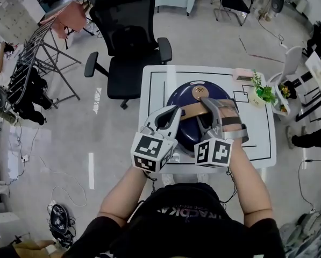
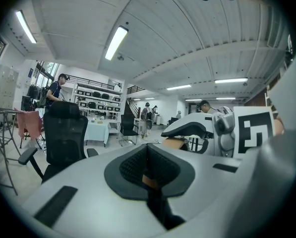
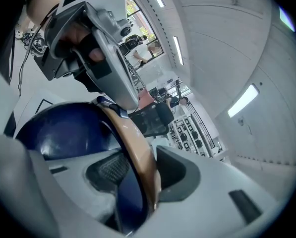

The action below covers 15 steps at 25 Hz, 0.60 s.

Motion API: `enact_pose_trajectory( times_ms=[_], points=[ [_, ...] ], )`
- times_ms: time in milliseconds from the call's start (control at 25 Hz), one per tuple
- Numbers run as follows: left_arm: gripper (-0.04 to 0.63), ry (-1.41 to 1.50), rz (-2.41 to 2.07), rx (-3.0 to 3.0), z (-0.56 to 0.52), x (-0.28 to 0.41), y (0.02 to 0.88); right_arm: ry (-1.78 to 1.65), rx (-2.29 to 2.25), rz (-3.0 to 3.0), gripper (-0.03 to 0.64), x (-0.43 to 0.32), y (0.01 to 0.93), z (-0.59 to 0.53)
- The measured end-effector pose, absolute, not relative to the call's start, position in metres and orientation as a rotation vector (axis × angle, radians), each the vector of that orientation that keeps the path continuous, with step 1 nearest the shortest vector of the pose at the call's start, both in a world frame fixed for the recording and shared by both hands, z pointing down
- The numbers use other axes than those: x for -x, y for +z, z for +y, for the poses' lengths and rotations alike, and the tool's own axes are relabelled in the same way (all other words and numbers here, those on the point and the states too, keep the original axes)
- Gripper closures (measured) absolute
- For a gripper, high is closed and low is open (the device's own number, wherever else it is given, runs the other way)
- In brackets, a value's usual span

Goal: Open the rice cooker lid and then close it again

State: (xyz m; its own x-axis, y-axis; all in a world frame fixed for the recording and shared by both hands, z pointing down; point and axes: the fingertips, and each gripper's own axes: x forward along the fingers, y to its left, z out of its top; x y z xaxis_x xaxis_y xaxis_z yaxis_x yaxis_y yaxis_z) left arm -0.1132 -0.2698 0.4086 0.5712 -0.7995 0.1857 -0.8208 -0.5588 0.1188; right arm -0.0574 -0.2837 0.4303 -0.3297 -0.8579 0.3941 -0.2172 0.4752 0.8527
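jaws of the right gripper (image 3: 136, 176) stand spread astride the tan handle (image 1: 191, 110) lying crosswise over the rice cooker (image 1: 183, 94); the left gripper (image 2: 148, 175), jaws pressed together, sits at its left end.

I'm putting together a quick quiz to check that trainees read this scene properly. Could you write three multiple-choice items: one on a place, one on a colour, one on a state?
1. Where does the black office chair stand relative to the white table?
A) pushed under it
B) beyond its far edge
C) on top of it

2. What colour is the rice cooker lid?
A) white
B) red
C) dark blue

3. How does the right gripper hold its jaws?
A) apart, with the tan handle between them
B) pressed together on nothing
C) out of every view

Answers:
1 B: the head view shows the chair on the floor past the table.
2 C: the domed lid is dark blue in two views.
3 A: the right gripper view shows the handle running between separated jaws.
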Motion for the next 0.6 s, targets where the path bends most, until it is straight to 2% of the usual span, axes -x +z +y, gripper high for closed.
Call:
enact_pose_trajectory(
  times_ms=[480,600],
  points=[
    [0.592,0.155,-1.322,-2.603,-0.2670,0.1151,0.4112,-0.939,-0.902,-1.746,0.450,0.0570,0.4324,-0.2841],
    [0.553,0.168,-1.309,-2.621,-0.2627,0.1167,0.4103,-0.946,-0.914,-1.731,0.445,0.0543,0.4303,-0.2821]
  ],
)
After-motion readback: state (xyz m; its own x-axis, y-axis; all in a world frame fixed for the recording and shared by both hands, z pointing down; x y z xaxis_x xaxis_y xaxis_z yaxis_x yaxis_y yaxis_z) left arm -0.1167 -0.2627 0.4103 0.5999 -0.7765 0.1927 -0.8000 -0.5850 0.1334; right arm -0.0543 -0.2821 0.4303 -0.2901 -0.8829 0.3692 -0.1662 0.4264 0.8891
